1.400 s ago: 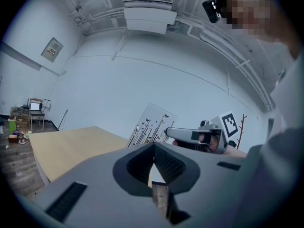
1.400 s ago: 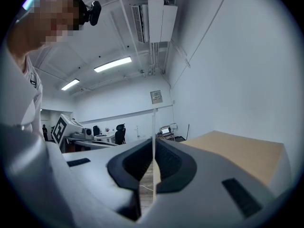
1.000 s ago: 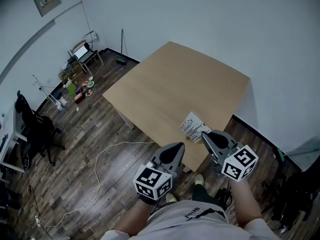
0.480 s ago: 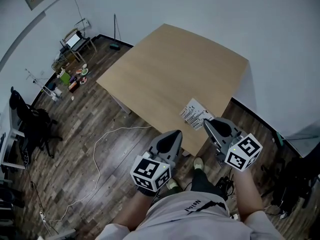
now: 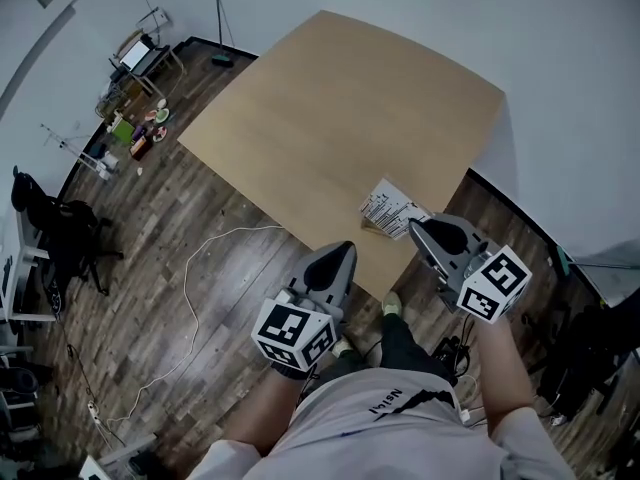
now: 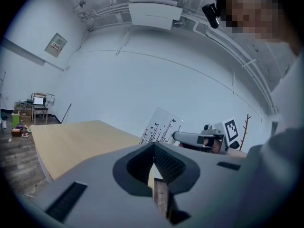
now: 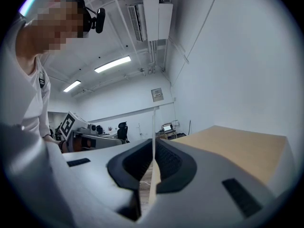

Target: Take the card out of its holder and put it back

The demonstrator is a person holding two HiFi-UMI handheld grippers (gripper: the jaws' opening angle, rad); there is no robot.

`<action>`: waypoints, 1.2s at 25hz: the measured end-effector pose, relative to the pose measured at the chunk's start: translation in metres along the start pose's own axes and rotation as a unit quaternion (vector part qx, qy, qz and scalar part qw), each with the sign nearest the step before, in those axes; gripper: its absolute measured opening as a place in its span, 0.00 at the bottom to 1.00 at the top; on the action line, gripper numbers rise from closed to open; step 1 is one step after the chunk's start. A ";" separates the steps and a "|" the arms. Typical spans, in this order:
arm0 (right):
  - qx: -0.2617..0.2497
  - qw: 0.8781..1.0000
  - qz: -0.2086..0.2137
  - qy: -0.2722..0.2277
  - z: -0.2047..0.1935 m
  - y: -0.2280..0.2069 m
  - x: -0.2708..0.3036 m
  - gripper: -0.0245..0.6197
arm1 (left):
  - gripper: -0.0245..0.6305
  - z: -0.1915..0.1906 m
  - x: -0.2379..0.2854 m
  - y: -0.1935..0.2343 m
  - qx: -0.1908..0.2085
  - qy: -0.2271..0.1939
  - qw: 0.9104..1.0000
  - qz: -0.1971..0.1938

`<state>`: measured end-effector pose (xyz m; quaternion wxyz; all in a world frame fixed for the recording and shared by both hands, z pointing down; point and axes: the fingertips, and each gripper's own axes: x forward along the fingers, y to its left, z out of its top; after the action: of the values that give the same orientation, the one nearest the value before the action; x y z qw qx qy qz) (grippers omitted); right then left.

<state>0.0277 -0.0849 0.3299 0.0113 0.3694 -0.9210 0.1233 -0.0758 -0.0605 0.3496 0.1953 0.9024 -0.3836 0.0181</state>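
The left arm (image 5: 258,420) and right arm (image 5: 496,360) reached forward, side by side. The left tool (image 5: 343,251) had its jaws pressed together, empty. The right tool (image 5: 416,227) had its jaws clamped on the card (image 5: 388,206).

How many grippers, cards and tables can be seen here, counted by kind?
Grippers: 2 (left gripper, right gripper)
Card: 1
Table: 1
Total: 4

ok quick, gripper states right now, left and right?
Left gripper: shut, nothing between its jaws.
Right gripper: shut on the card, which shows edge-on between its jaws.
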 end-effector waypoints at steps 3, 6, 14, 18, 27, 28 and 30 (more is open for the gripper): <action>-0.003 1.000 0.022 0.007 -0.011 -0.017 0.004 0.08 | 0.06 -0.007 0.015 0.006 -0.007 -0.002 1.000 0.012; -0.005 0.999 0.046 0.014 -0.022 -0.039 0.013 0.08 | 0.06 -0.011 0.034 0.017 -0.017 -0.002 0.999 0.032; -0.004 0.995 0.087 0.055 -0.080 -0.087 0.032 0.08 | 0.06 -0.035 0.071 0.038 -0.032 0.014 0.996 0.078; -0.006 0.992 0.103 0.072 -0.109 -0.099 0.044 0.08 | 0.06 -0.045 0.079 0.045 -0.040 0.028 0.995 0.092; -0.017 0.986 0.126 0.103 -0.168 -0.116 0.054 0.08 | 0.06 -0.083 0.091 0.049 -0.056 0.055 0.990 0.113; -0.017 0.986 0.130 0.105 -0.172 -0.117 0.056 0.08 | 0.06 -0.085 0.093 0.050 -0.057 0.058 0.990 0.115; -0.017 0.985 0.137 0.106 -0.179 -0.119 0.059 0.08 | 0.06 -0.089 0.095 0.052 -0.058 0.063 0.989 0.118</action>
<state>0.0532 -0.1654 0.5354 0.0980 0.2248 -0.9584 0.1462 -0.0347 -0.1254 0.4667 0.2675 0.8349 -0.4751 0.0757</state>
